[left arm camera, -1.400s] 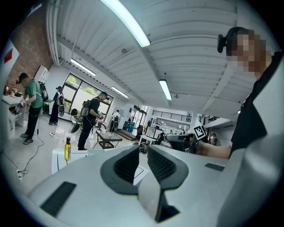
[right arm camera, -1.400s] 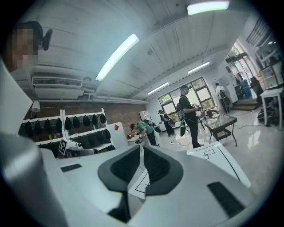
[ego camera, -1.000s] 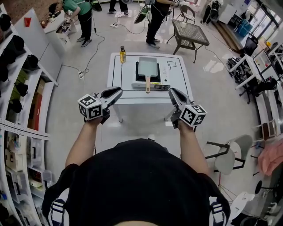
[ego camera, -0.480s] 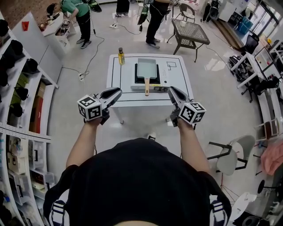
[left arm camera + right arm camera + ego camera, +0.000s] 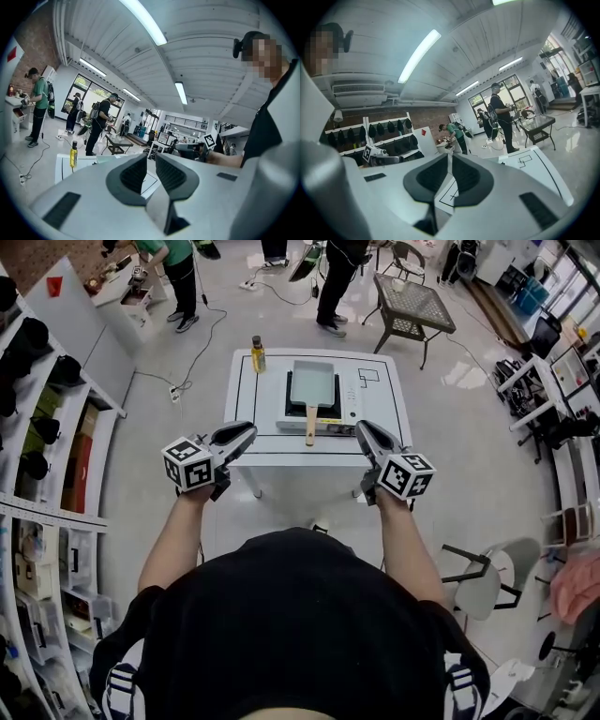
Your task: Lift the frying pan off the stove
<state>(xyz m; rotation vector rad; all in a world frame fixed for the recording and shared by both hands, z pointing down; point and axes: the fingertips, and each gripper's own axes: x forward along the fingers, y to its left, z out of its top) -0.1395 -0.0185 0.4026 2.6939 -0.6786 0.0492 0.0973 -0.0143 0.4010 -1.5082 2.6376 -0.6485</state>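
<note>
A rectangular pale green frying pan with a wooden handle sits on a black portable stove on the white table. My left gripper is shut and empty, held near the table's front left edge. At the front right edge hovers my right gripper, also shut with nothing in it. Both are short of the pan. In the left gripper view the closed jaws point over the table; the right gripper does likewise.
A yellow oil bottle stands at the table's back left corner. Shelves with dark items line the left wall. People stand behind the table, beside a dark wire table. A white chair stands at right.
The table with pan and stove has shifted slightly nearer in the head view as the person steps forward. Both grippers stay shut, now closer to the table's front edge.
</note>
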